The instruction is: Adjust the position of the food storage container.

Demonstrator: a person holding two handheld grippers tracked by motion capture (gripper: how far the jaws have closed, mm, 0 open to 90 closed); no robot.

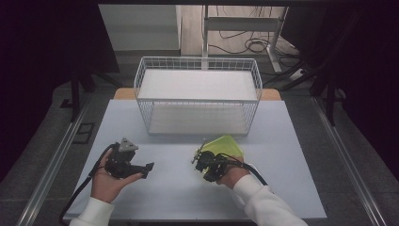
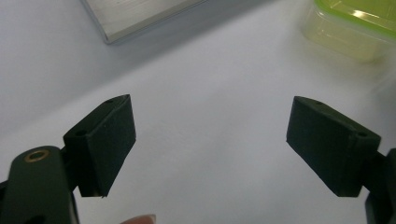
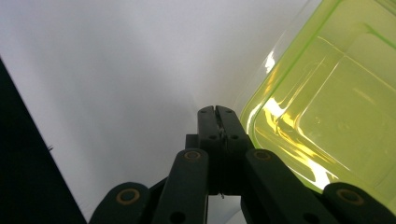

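Sitting on the pale table (image 1: pixel 155 188) just in front of the wire basket (image 1: pixel 197 94), the yellow-green container (image 1: pixel 225 146) lies right beside your right gripper (image 3: pixel 217 112). That gripper's jaws are pressed together with nothing between them, their tips next to the container's rim. Your left gripper (image 2: pixel 210 140), well apart to the left, has its jaws spread wide over bare table, holding nothing.

A white wire basket (image 1: pixel 197 96) stands on the pale table (image 1: pixel 160 188), cables (image 1: pixel 244 44) beyond.
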